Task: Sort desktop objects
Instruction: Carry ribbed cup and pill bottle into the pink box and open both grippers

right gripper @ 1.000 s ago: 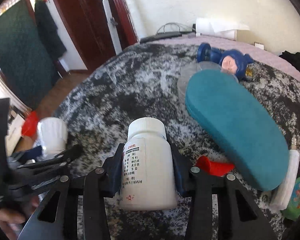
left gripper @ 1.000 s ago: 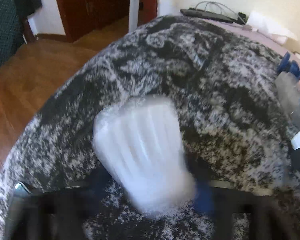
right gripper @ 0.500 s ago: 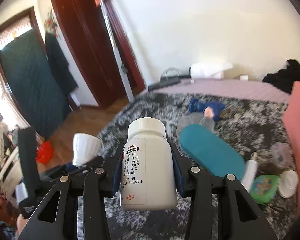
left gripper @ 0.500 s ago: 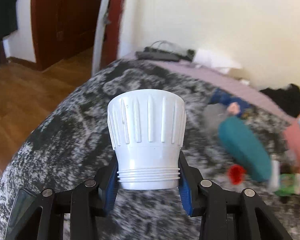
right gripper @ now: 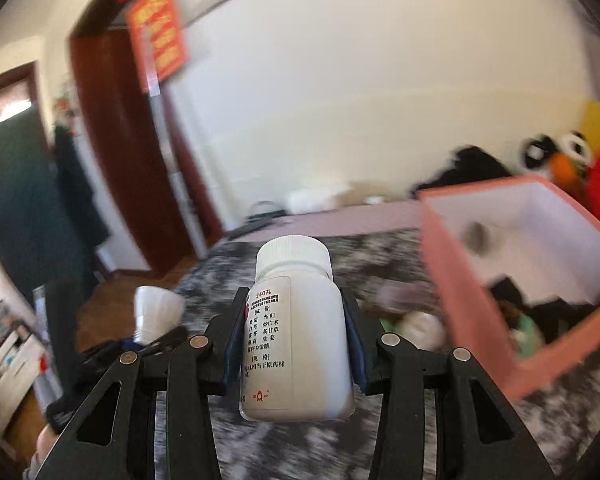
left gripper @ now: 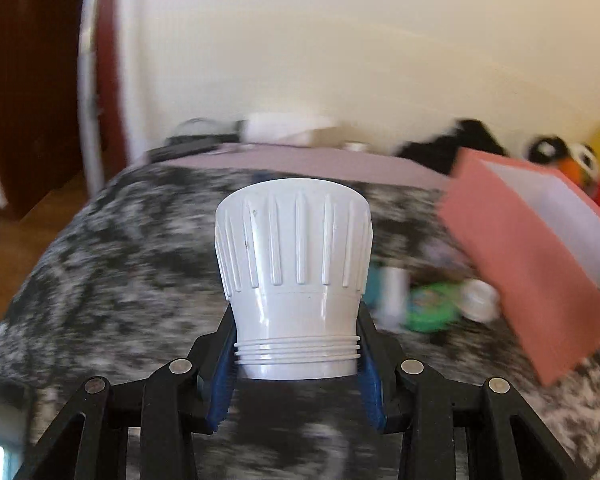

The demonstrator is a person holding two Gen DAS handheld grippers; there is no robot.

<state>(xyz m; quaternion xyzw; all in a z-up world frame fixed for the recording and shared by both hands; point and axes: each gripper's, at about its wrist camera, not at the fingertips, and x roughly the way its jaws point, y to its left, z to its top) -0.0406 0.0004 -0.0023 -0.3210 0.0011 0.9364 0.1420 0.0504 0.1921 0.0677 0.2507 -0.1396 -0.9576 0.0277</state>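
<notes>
My left gripper [left gripper: 298, 354] is shut on a white ribbed plastic cup-shaped cap [left gripper: 294, 276], held up above the black-and-white mottled bed cover [left gripper: 112, 260]. My right gripper [right gripper: 294, 350] is shut on a white pill bottle [right gripper: 296, 336] with a printed label, upright and lifted off the cover. The left gripper with its white cap [right gripper: 156, 314] shows at the left of the right wrist view. A pink open box [right gripper: 500, 280] stands to the right, with a few small items inside; it also shows in the left wrist view [left gripper: 520, 264].
Small objects lie beside the box: a green round item [left gripper: 432, 308], a white tube [left gripper: 392, 292] and a small white cap [left gripper: 480, 300]. Plush toys [right gripper: 560, 160] and black cloth [right gripper: 472, 172] lie behind the box. A red door [right gripper: 128, 152] and wooden floor are at left.
Both grippers rose and swung right with their objects still held. The pink box came into view; the teal case and blue toy dropped out of sight.
</notes>
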